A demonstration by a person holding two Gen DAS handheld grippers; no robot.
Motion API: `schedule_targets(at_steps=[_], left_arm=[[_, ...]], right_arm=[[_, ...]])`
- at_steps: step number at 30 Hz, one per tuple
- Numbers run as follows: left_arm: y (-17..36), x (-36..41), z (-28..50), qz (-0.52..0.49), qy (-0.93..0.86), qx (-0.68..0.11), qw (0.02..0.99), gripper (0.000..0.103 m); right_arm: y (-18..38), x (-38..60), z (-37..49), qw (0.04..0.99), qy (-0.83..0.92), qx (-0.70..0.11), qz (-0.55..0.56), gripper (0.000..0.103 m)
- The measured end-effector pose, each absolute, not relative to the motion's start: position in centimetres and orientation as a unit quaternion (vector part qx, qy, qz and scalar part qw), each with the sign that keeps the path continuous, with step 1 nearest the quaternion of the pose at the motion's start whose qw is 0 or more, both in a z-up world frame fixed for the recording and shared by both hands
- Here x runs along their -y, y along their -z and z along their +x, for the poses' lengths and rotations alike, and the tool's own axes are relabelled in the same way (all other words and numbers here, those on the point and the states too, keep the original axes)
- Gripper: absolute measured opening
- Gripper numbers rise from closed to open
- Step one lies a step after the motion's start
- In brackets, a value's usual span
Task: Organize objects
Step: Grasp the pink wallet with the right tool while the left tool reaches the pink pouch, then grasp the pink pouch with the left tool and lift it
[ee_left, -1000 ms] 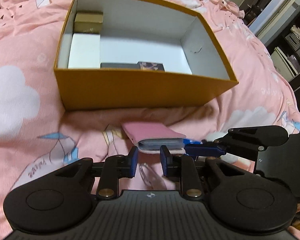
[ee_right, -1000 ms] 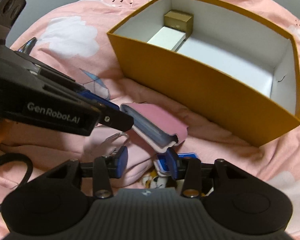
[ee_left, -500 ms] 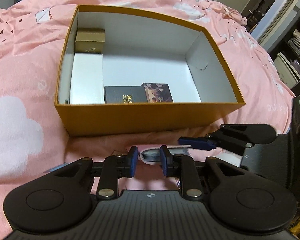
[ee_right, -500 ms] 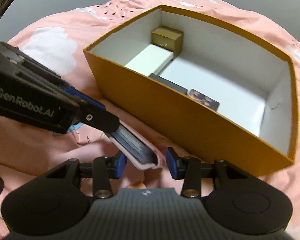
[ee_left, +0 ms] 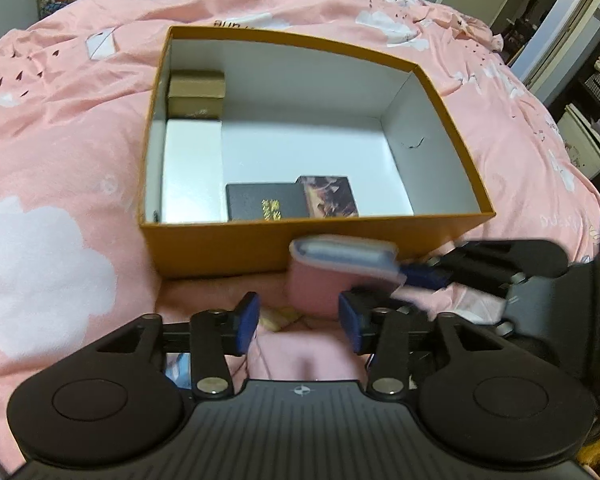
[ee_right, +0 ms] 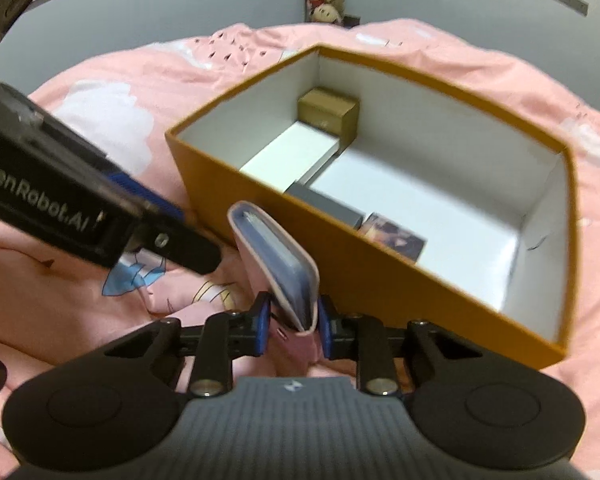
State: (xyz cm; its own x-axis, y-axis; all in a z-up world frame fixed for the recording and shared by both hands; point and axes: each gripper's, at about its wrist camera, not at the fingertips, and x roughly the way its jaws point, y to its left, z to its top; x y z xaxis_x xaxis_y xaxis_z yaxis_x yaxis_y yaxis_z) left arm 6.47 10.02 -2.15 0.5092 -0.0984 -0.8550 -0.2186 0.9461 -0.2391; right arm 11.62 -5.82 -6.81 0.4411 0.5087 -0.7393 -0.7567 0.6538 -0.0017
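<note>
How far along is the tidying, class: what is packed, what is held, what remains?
Done: a brown box, a white box, a black case and a picture card lie inside the orange box. In hand: the right tongs grip a pink wallet just outside it; the left tongs are open. Left: putting the wallet in.

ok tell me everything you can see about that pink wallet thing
The pink wallet is a soft folded case with a pale rim, a grey-blue stack of sleeves or cards showing along its open edge. The right gripper pinches its lower end, holding it upright above the pink bedding, just outside the orange box. The left gripper stands open beside it, not touching.
</note>
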Motion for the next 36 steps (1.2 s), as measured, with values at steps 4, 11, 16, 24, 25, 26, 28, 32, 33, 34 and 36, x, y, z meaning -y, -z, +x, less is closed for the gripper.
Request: schedule_targets(at_steps=[4,11,16,24,25,26,28,32,33,34,36], left_arm=[[2.8,-10.6,6.0,-0.183,-0.047,-0.522,0.832,0.056],[5.6,-11.3,5.7,-0.238,-0.054,-0.577,0.779,0.061],[5.4,-10.8,4.2,-0.245,-0.047,-0.587,0.77,0.061],[3.5,-8.5,1.8,-0.206,0.015,-0.613,0.763,0.064],[3.7,-8.0,1.7,-0.198,0.022,-0.619,0.76,0.064],[4.2,-7.4,1.8,-0.189,0.027,-0.626,0.756,0.064],[4.9,-6.9,2.1,-0.178,0.022,-0.631,0.755,0.064],[5.0,-6.5,2.6,-0.167,0.013,-0.619,0.767,0.052],[4.6,-6.4,2.7,-0.16,0.01,-0.615,0.772,0.045],[4.2,-6.3,2.8,-0.151,0.008,-0.607,0.78,0.044],[3.3,-6.4,3.0,-0.143,0.007,-0.584,0.799,0.043]], right_arm=[[4.6,7.4,10.9,0.843,-0.366,-0.36,-0.162,0.02],[1.0,11.4,10.9,0.852,-0.348,-0.384,-0.079,0.018],[0.6,13.5,10.9,0.846,-0.338,-0.411,-0.031,0.018],[1.2,14.0,10.4,0.845,-0.329,-0.421,-0.018,0.018],[1.0,14.1,10.3,0.845,-0.331,-0.419,-0.017,0.018],[0.9,14.2,10.2,0.845,-0.333,-0.418,-0.015,0.018],[0.5,14.3,9.9,0.844,-0.338,-0.416,-0.011,0.017],[0.9,14.3,9.7,0.839,-0.336,-0.427,-0.016,0.017],[1.0,14.4,9.7,0.84,-0.331,-0.428,-0.016,0.017],[1.2,14.5,9.7,0.842,-0.327,-0.429,-0.014,0.017],[1.3,14.8,9.9,0.842,-0.323,-0.432,-0.006,0.018]])
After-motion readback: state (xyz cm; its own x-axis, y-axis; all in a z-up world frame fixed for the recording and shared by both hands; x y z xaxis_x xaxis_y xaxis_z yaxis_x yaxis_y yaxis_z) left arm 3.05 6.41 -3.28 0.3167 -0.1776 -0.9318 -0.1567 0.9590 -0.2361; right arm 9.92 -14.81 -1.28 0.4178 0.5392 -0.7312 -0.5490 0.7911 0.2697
